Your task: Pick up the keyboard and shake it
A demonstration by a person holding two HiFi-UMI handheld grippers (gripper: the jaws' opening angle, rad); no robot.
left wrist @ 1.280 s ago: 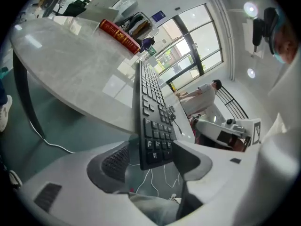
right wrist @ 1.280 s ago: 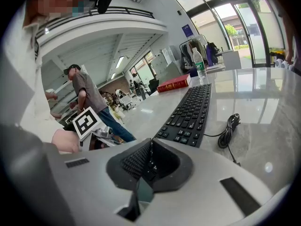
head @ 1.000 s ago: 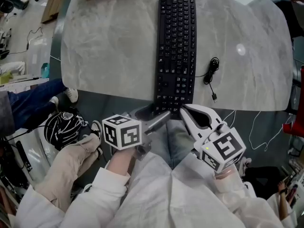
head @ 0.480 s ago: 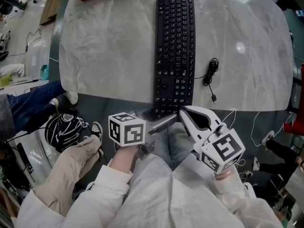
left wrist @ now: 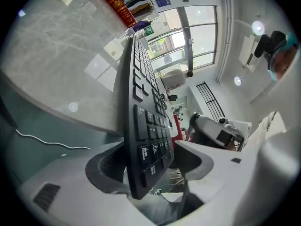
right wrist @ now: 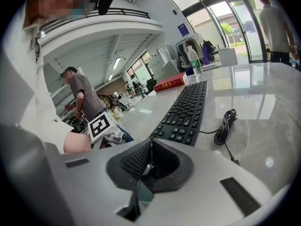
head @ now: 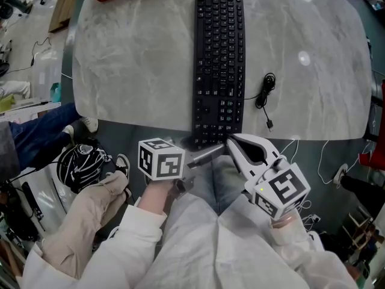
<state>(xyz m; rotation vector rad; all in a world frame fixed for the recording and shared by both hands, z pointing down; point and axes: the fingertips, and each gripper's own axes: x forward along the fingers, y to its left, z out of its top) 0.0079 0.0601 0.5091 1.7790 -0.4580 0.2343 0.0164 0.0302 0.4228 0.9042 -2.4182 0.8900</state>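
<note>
Two grippers are held at the near edge of the table (head: 132,59). On the left, the jaws of the left gripper (head: 206,149) are spread around the near end of the keyboard (head: 218,53), which overhangs that edge; a gap shows on the key side. The keyboard lies flat. Just right, the jaws of the right gripper (head: 231,141) are pressed together, empty.
</note>
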